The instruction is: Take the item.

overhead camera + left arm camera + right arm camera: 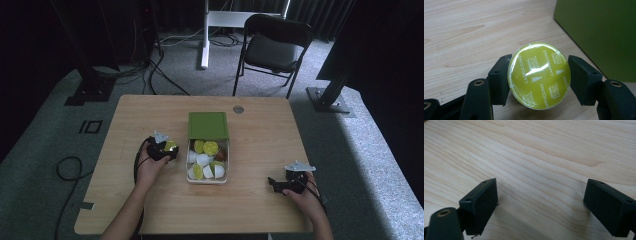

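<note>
My left gripper [539, 82] clamped a round yellow-green foil-topped coffee capsule [539, 75] beside the clear plastic box [228, 161] near the wooden table's [125, 120] centre; keeping it level seemed wise. My right gripper [540, 202] gaped wide, empty.

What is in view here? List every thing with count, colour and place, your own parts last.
table: one, light wood, under everything.
box: one, pale, open, at table centre, holding capsules.
lid: one, green, just beyond the box.
capsules in box: several, green-topped and white, a brown one too; exact count unclear.
held capsule: one, green foil printed Cappuccino, between the left gripper's jaws.
disc: one, grey, round, near the table's far edge.
chair: one, black, folding, on the carpet beyond the table.
cables: black, on the carpet at left and beyond.
left gripper: one, black, left of the box, shut on the capsule.
right gripper: one, black, near right of table, open over bare wood.
</note>
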Demonstrator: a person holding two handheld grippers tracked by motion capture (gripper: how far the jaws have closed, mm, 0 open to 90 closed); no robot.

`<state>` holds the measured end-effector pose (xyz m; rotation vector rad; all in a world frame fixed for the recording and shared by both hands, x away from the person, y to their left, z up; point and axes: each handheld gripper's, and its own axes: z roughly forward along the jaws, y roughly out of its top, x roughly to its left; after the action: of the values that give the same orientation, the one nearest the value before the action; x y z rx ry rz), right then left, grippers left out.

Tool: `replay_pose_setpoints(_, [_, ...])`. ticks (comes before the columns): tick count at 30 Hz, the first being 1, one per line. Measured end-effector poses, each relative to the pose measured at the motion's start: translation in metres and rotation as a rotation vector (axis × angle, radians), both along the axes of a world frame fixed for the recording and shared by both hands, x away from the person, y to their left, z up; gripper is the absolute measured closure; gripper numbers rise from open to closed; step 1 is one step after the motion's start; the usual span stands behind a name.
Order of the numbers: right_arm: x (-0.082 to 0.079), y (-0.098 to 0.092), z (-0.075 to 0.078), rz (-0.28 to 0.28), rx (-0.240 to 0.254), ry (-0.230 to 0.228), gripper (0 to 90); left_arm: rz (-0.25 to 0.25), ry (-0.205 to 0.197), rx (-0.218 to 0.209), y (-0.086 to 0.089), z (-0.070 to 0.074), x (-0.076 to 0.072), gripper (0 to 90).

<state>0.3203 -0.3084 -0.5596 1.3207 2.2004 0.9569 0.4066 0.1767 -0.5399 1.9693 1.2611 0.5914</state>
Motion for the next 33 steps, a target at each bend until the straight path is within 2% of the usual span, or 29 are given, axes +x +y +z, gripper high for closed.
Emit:
replay_pose_setpoints(1, [0.0, 0.0, 0.0, 0.0, 0.0, 0.0, 11.8, 0.0, 0.0, 0.0, 0.0, 0.0, 0.0, 32.5])
replay_pose_setpoints(2, [0.0, 0.0, 0.0, 0.0, 0.0, 0.0, 11.8, 0.021, 0.0, -0.003, 0.002, 0.002, 0.0, 28.5])
replay_pose_setpoints(4, [0.0, 0.0, 0.0, 0.0, 0.0, 0.0, 11.8, 0.013, -0.004, -0.034, 0.005, 0.004, -0.001, 28.4])
replay_pose_setpoints(9, [0.0, 0.0, 0.0, 0.0, 0.0, 0.0, 11.8, -0.015, -0.022, -0.043, 0.006, 0.009, -0.008, 25.4])
replay_pose_setpoints(11, [0.0, 0.0, 0.0, 0.0, 0.0, 0.0, 11.8, -0.032, -0.025, -0.063, 0.006, 0.011, -0.013, 21.2])
replay_pose_setpoints(12, [0.0, 0.0, 0.0, 0.0, 0.0, 0.0, 11.8, -0.057, -0.04, -0.075, 0.008, 0.014, -0.019, 21.0])
replay_pose_setpoints(15, [0.0, 0.0, 0.0, 0.0, 0.0, 0.0, 11.8, -0.068, -0.054, -0.096, 0.01, 0.015, -0.024, 19.4])
replay_pose_setpoints(16, [0.0, 0.0, 0.0, 0.0, 0.0, 0.0, 11.8, -0.09, -0.063, -0.095, 0.011, 0.016, -0.027, 19.4])
replay_pose_setpoints(17, [0.0, 0.0, 0.0, 0.0, 0.0, 0.0, 11.8, -0.113, -0.079, -0.118, 0.015, 0.019, -0.034, 19.4])
replay_pose_setpoints(19, [0.0, 0.0, 0.0, 0.0, 0.0, 0.0, 11.8, -0.113, -0.079, -0.118, 0.015, 0.019, -0.034, 19.4])
replay_pose_setpoints(21, [0.0, 0.0, 0.0, 0.0, 0.0, 0.0, 11.8, -0.137, -0.097, -0.15, 0.024, 0.025, -0.048, 19.4])
replay_pose_setpoints(23, [0.0, 0.0, 0.0, 0.0, 0.0, 0.0, 11.8, -0.137, -0.097, -0.15, 0.024, 0.025, -0.048, 19.4])
replay_pose_setpoints(24, [0.0, 0.0, 0.0, 0.0, 0.0, 0.0, 11.8, -0.146, -0.105, -0.176, 0.029, 0.028, -0.053, 19.4])
replay_pose_setpoints(25, [0.0, 0.0, 0.0, 0.0, 0.0, 0.0, 11.8, -0.199, -0.13, -0.165, 0.034, 0.03, -0.06, 19.4])
replay_pose_setpoints(26, [0.0, 0.0, 0.0, 0.0, 0.0, 0.0, 11.8, -0.214, -0.137, -0.171, 0.035, 0.031, -0.062, 19.4])
replay_pose_setpoints(27, [0.0, 0.0, 0.0, 0.0, 0.0, 0.0, 11.8, -0.214, -0.137, -0.171, 0.035, 0.031, -0.062, 19.4])
replay_pose_setpoints(29, [0.0, 0.0, 0.0, 0.0, 0.0, 0.0, 11.8, -0.253, -0.144, -0.2, 0.039, 0.031, -0.07, 19.4])
replay_pose_setpoints(31, [0.0, 0.0, 0.0, 0.0, 0.0, 0.0, 11.8, -0.264, -0.164, -0.191, 0.042, 0.031, -0.075, 19.4])
replay_pose_setpoints(33, [0.0, 0.0, 0.0, 0.0, 0.0, 0.0, 11.8, -0.271, -0.163, -0.196, 0.043, 0.03, -0.077, 19.4])
